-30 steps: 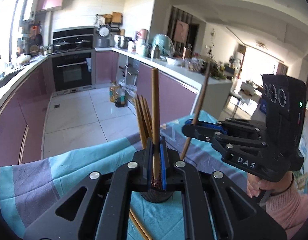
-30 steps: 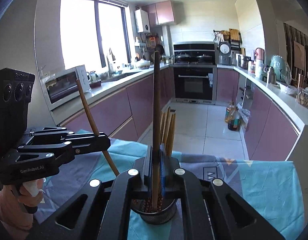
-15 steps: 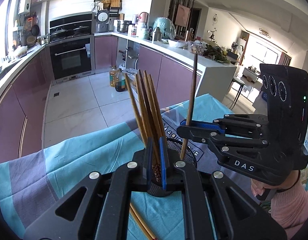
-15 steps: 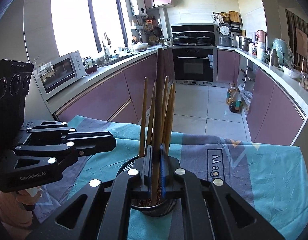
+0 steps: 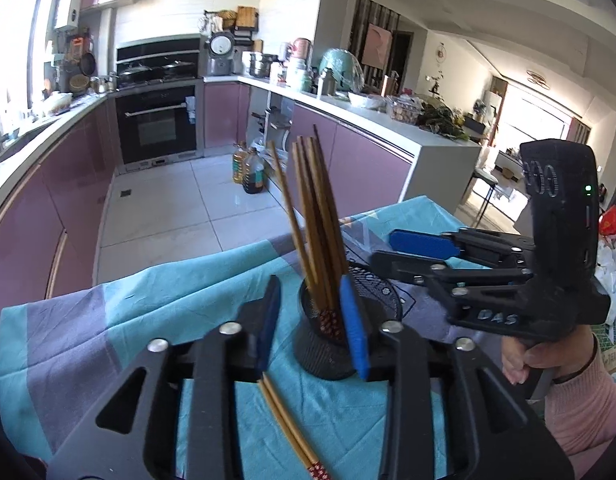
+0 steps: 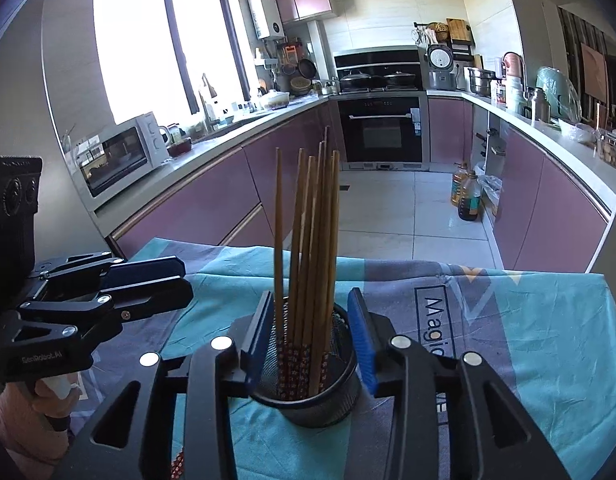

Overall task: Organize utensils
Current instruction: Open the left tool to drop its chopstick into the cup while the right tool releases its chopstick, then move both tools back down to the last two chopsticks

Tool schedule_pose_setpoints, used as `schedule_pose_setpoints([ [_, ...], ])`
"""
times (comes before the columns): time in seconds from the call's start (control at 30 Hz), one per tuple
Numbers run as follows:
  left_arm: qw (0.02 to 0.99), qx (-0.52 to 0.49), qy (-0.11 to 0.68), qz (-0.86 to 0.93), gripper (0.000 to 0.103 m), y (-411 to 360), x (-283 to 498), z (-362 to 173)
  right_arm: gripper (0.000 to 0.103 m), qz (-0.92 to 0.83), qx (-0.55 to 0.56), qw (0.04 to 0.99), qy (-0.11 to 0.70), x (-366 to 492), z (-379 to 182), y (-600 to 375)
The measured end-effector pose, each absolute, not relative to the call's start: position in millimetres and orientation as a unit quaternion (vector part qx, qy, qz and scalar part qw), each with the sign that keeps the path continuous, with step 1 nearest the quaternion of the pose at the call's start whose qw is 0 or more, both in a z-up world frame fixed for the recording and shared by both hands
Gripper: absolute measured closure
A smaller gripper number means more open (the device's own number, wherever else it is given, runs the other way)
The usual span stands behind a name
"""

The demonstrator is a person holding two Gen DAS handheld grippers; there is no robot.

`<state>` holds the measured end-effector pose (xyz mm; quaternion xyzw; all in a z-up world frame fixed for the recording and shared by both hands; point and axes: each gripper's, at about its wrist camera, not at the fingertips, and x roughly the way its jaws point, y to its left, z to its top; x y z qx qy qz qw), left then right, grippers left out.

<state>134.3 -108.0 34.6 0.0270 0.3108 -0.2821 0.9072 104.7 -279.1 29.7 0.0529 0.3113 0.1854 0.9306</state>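
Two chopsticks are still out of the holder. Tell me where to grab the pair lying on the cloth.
Grip the loose chopsticks mid-shaft, coming from above with the left gripper, jaws across their width. They lie flat, side by side on the cloth, so one pinch likely takes both.

Black left gripper (image 5: pixel 312 316), right gripper (image 6: pixel 314 328): blue-padded jaws, silver screws; pink sleeve (image 5: pixel 580 412).

Chopsticks (image 6: pixel 312 240) upright in holder (image 6: pixel 308 396) on cloth (image 6: pixel 528 320); two chopsticks (image 5: pixel 287 428) beside it
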Motion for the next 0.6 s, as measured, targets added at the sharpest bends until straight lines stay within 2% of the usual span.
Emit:
schedule_pose_setpoints([
  [0.07, 0.912, 0.024, 0.304, -0.274, 0.062, -100, 127, 33, 0.062, 0.201, 0.053, 0.931, 0.300, 93, 33, -278],
  [0.17, 0.919, 0.021, 0.299, -0.258, 0.056, -86, 116, 28, 0.053, 0.221, 0.048, 0.930, 0.288, 76, 35, -275],
  [0.23, 0.921, 0.020, 0.301, -0.246, 0.053, -77, 108, 20, 0.053, 0.234, 0.049, 0.927, 0.288, 68, 34, -273],
  [0.6, 0.920, 0.002, 0.342, -0.194, 0.050, -38, 90, -30, 0.053, 0.277, 0.037, 0.894, 0.350, 46, -16, -230],
])
